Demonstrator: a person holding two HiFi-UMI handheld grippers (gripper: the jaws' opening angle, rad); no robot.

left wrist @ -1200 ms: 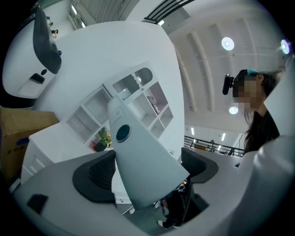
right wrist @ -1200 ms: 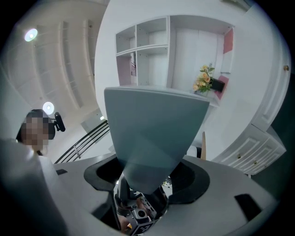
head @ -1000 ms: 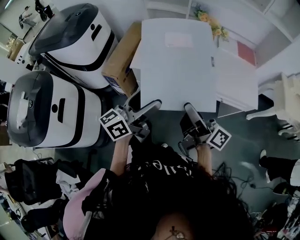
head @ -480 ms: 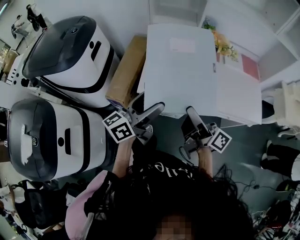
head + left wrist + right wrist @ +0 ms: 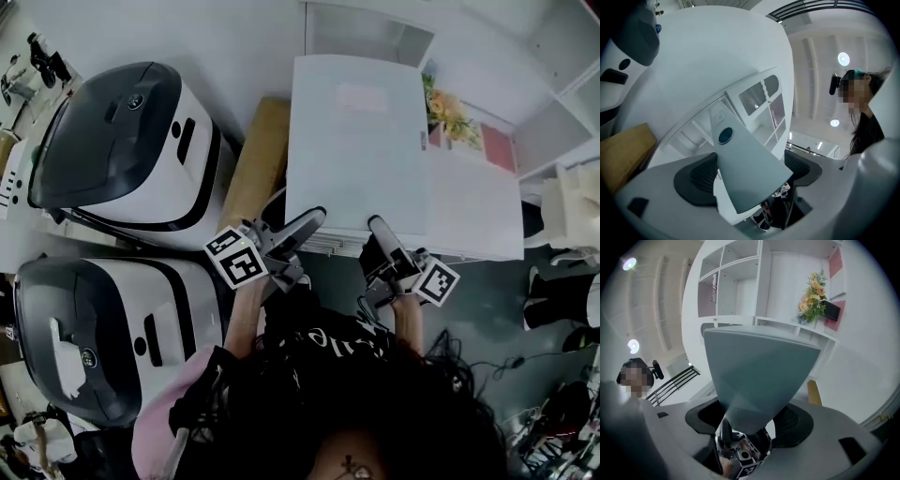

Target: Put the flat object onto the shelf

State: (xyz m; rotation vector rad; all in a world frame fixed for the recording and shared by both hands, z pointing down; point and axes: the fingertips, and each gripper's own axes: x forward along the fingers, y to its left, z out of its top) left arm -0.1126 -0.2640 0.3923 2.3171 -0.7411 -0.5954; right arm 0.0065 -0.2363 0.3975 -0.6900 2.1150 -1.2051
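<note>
A large flat white binder-like object [image 5: 356, 141] is held level in front of me, its near edge clamped from both sides. My left gripper [image 5: 302, 228] is shut on its near left corner, and my right gripper [image 5: 380, 234] is shut on the near edge further right. In the left gripper view the flat object [image 5: 745, 168] fills the gap between the jaws, with a round dark hole showing. The right gripper view shows the flat object [image 5: 757, 385] as a grey slab between the jaws. The white shelf unit [image 5: 740, 282] with open compartments stands ahead.
Two large white and dark grey machines [image 5: 122, 141] [image 5: 103, 328] stand at the left. A brown cardboard box [image 5: 258, 164] lies beside the flat object. Flowers [image 5: 450, 111] and pink panels [image 5: 497, 148] sit on the shelf at the right. Cables lie on the dark floor [image 5: 487, 281].
The view has shifted: the flat object and both grippers sit closer to the shelf, and the machines at the left have slid down in the frame. Both grips are unchanged.
</note>
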